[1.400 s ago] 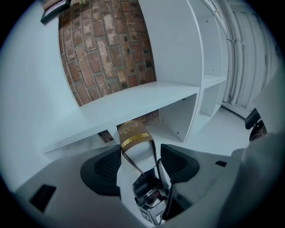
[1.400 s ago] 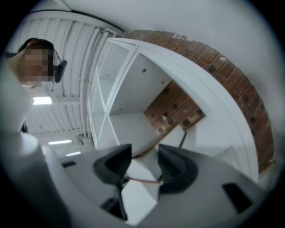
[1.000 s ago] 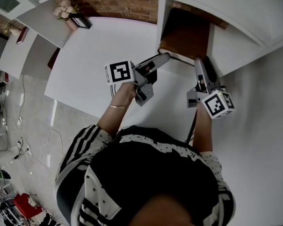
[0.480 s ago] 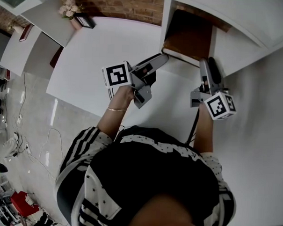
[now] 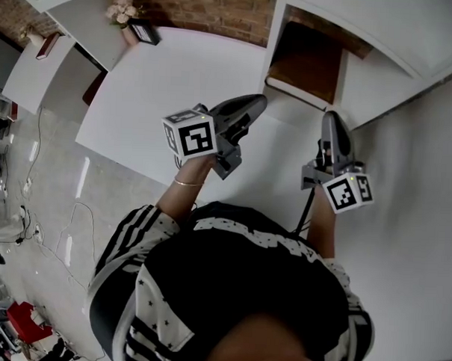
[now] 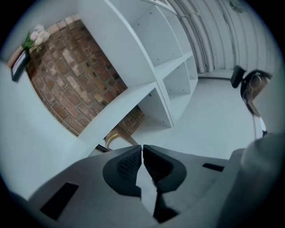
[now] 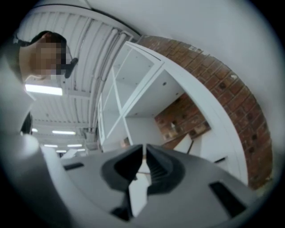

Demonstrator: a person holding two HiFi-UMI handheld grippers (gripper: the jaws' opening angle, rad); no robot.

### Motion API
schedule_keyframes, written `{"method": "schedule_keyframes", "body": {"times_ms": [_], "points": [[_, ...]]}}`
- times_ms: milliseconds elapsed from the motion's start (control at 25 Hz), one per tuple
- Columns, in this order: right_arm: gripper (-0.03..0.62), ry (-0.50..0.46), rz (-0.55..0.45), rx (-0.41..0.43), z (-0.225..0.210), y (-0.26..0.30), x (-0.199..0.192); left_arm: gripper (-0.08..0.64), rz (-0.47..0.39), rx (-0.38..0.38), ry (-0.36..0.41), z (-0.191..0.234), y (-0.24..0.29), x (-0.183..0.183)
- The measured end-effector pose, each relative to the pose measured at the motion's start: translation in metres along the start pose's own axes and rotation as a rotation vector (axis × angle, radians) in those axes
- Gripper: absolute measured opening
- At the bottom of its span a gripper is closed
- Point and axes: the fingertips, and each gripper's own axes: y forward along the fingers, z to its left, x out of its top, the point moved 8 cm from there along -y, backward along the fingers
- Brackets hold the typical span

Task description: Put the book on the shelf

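The brown book (image 5: 310,61) lies flat inside a compartment of the white shelf unit (image 5: 380,67); its gold-marked spine (image 6: 116,137) peeks out in the left gripper view. My left gripper (image 5: 256,102) sits just left of the book's near corner, apart from it, jaws shut with nothing between them (image 6: 142,148). My right gripper (image 5: 332,118) is a little in front of the book's right side, also apart, its jaws shut and empty (image 7: 144,148).
A white surface (image 5: 170,84) spreads left of the shelf opening, with a framed picture (image 5: 146,33) and flowers (image 5: 121,11) at its far edge before a brick wall (image 5: 218,7). Tiled floor with cables (image 5: 46,198) lies at the left.
Both grippers let go of the book and drew back toward me; their jaws have shut. The book stays in the compartment.
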Motion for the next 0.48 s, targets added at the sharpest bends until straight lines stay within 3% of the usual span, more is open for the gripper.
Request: {"method": "schedule_keyframes", "body": {"times_ms": [160, 480], "points": [[0.038, 0.014, 0.039, 0.026, 0.013, -0.006, -0.009, 0.048, 0.028, 0.024, 0.116, -0.009, -0.007, -0.006], [0.032, 0.026, 0.074, 0.059, 0.027, -0.014, -0.022, 0.048, 0.04, 0.052, 0.168, -0.013, -0.02, -0.016]]}}
